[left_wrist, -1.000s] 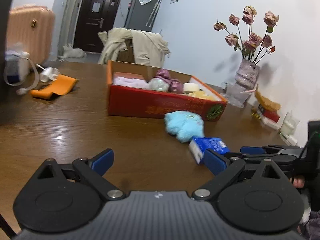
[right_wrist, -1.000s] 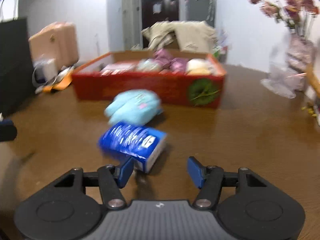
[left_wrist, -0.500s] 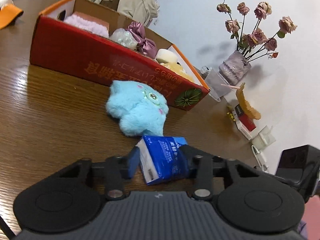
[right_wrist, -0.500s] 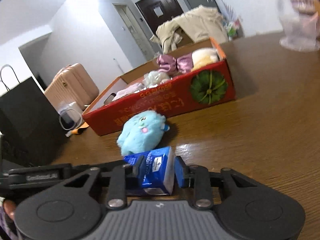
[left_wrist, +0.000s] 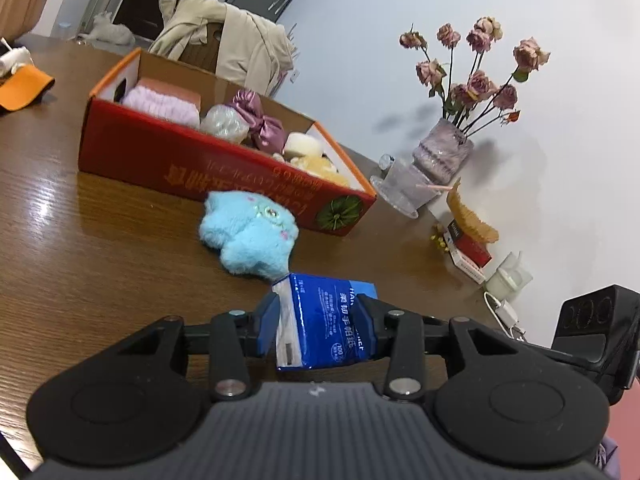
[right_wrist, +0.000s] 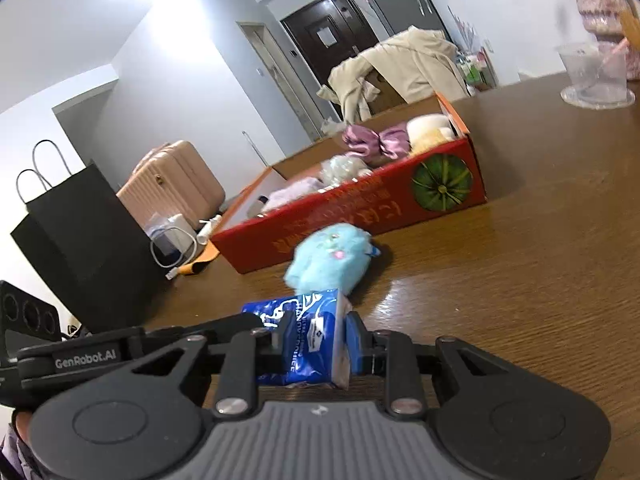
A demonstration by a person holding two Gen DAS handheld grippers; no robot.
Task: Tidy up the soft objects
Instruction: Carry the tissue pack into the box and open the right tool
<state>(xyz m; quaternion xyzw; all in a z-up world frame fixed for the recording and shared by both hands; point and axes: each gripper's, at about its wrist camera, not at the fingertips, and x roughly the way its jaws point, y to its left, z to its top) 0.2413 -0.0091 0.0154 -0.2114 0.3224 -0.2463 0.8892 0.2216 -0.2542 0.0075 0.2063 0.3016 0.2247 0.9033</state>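
Left wrist view shows our left gripper (left_wrist: 316, 326) closed on the blue tissue pack (left_wrist: 326, 320) at lower centre, pads pressing both sides. From the right wrist view, our right gripper (right_wrist: 316, 348) clamps the same pack (right_wrist: 308, 344) from the other end. We hold it just above the wooden table (left_wrist: 100, 264). Just beyond the pack lies the blue plush toy (left_wrist: 248, 236), beside the red box (left_wrist: 192, 168) in mid-frame, which holds a purple bow (left_wrist: 258, 120) and other soft things.
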